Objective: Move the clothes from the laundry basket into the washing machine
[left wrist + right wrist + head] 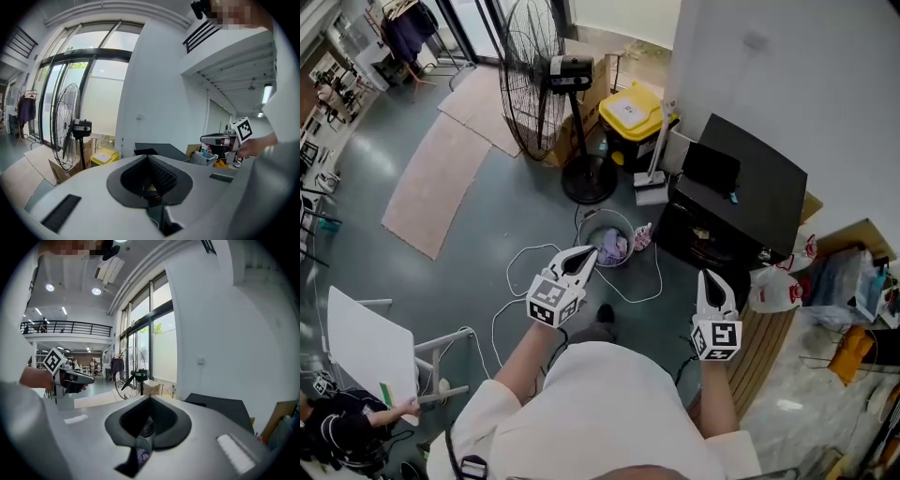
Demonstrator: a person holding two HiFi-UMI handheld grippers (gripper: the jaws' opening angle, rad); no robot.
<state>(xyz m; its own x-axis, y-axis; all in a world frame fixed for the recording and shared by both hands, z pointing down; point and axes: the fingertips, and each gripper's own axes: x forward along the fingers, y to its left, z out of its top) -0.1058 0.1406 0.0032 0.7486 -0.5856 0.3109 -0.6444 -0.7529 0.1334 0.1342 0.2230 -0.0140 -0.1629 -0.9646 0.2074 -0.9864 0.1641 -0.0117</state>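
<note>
Plainly, only the head view gives the whole layout. The laundry basket (592,223) stands on the grey floor (478,253) ahead of the person with the clothes (612,247) heaped inside it, just beside a black cabinet (750,187) and near a tall fan (530,75). The left tongs (584,257) and right tongs (713,281) hang well apart, each pinched together on nothing. The right gripper view catches only a sliver of basket and purple cloth beneath its closed jaws. In the left gripper view the tongs' own body covers the floor. The cabinet's front is too dark to make out.
</note>
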